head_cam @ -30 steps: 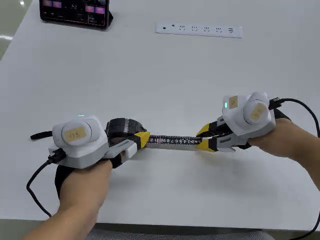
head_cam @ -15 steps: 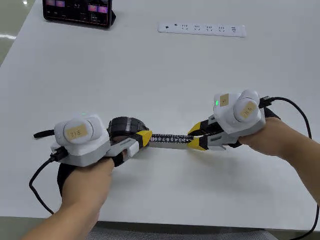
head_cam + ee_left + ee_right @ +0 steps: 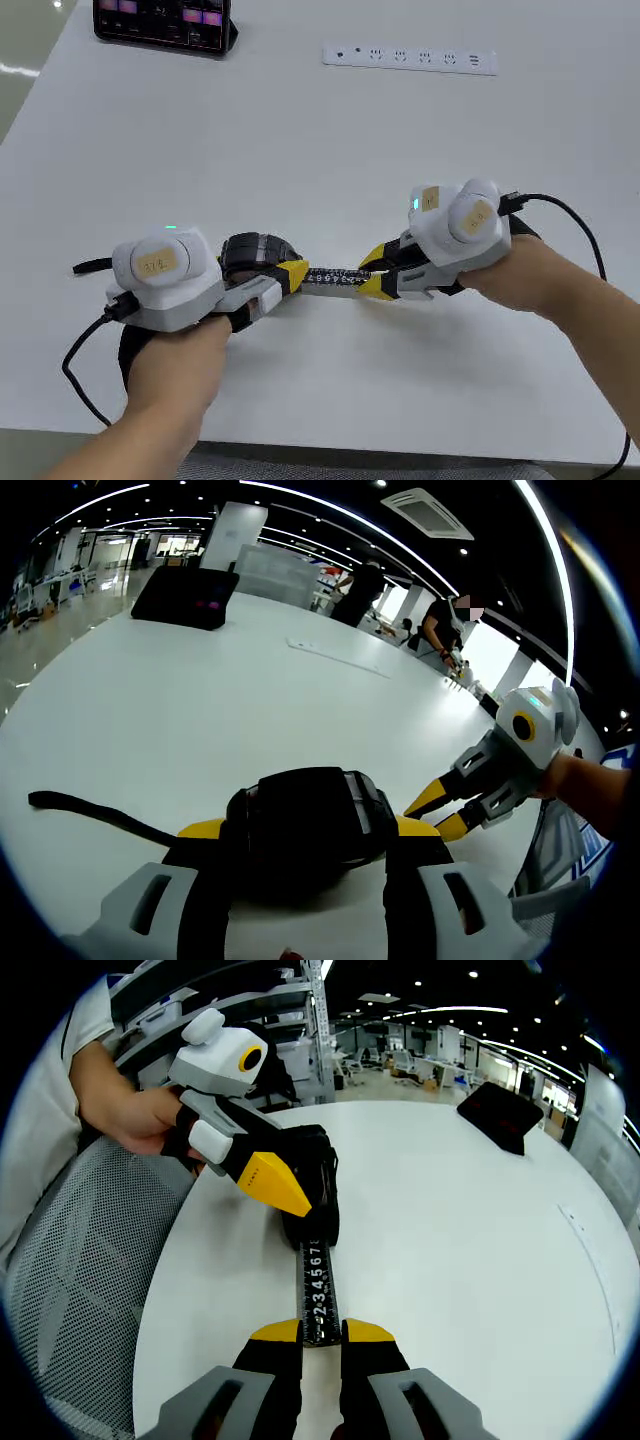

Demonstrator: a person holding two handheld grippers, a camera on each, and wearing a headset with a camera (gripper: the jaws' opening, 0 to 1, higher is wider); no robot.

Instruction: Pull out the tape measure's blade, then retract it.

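A black tape measure case [image 3: 254, 256] rests on the white table, and my left gripper [image 3: 285, 277] is shut on it; in the left gripper view the case [image 3: 305, 819] sits between the yellow-tipped jaws. A short length of black numbered blade [image 3: 333, 278] runs from the case to the right. My right gripper [image 3: 374, 273] is shut on the blade's end; in the right gripper view the blade [image 3: 316, 1288] leads from the jaws to the case [image 3: 309, 1182]. The case's black strap [image 3: 90, 813] trails to the left.
A white power strip [image 3: 408, 58] lies at the far side of the table. A dark tablet [image 3: 165, 22] stands at the far left corner. Cables [image 3: 578, 226] run from both grippers. People stand in the background [image 3: 445, 630].
My right gripper has moved left toward the case, still holding the blade's end, so the exposed blade is much shorter. The left gripper and the case have stayed put.
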